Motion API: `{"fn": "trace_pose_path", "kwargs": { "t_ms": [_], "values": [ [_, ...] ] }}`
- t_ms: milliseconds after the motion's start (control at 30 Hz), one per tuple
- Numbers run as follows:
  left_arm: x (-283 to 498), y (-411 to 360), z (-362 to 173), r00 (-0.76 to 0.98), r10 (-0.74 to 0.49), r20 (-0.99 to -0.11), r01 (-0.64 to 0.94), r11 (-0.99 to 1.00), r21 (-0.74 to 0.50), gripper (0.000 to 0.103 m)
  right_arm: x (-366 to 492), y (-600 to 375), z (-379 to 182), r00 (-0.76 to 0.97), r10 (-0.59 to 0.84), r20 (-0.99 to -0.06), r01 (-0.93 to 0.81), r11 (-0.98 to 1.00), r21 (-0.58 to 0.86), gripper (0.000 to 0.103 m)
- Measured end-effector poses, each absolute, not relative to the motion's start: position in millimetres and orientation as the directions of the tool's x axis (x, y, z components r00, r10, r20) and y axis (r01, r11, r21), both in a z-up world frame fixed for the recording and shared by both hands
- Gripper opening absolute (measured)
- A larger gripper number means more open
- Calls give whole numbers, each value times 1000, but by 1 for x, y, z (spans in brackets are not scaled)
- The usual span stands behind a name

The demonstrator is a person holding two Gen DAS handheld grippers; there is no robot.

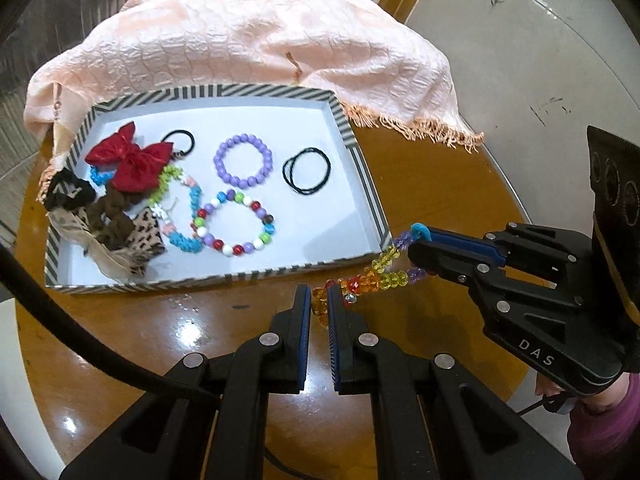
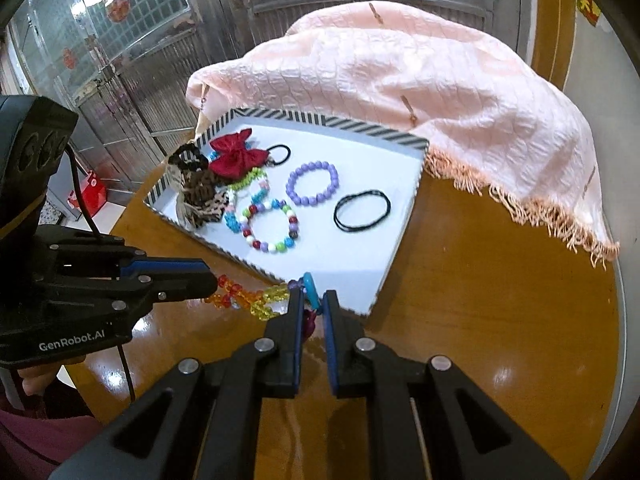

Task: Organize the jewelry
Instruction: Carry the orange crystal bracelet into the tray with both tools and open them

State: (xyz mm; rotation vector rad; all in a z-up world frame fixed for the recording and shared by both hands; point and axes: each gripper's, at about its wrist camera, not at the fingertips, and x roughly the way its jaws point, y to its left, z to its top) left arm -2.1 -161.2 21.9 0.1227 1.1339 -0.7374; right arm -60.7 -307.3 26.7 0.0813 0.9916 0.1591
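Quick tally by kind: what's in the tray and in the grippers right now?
Bead bracelets: 5 (purple bracelet, mixed-colour bracelet, blue and green strands; rainbow bracelet held by both grippers)
Black hair ties: 2
Red bow: 1
Scrunchies: pile, uncountable
Total countable: 8

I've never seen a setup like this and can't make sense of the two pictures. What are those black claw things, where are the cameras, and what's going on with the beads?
The black claws are hand-held grippers, one in each of a person's hands; no robot is there. Each carries a camera looking along its own fingers, so each picture also shows the other gripper from the side. On the round wooden table sits a striped tray holding bracelets, hair ties and a red bow, with a pink cloth behind. The left gripper and right gripper are both shut on one rainbow bead bracelet, stretched between them just in front of the tray.
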Motion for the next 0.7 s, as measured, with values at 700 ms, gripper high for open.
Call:
{"fn": "trace_pose_path", "kwargs": {
  "t_ms": [700],
  "values": [
    [32, -164, 32, 276, -444, -853, 562, 794, -231, 0, -21, -305, 43, 552, 176, -815, -130, 984, 124, 9]
  ]
}}
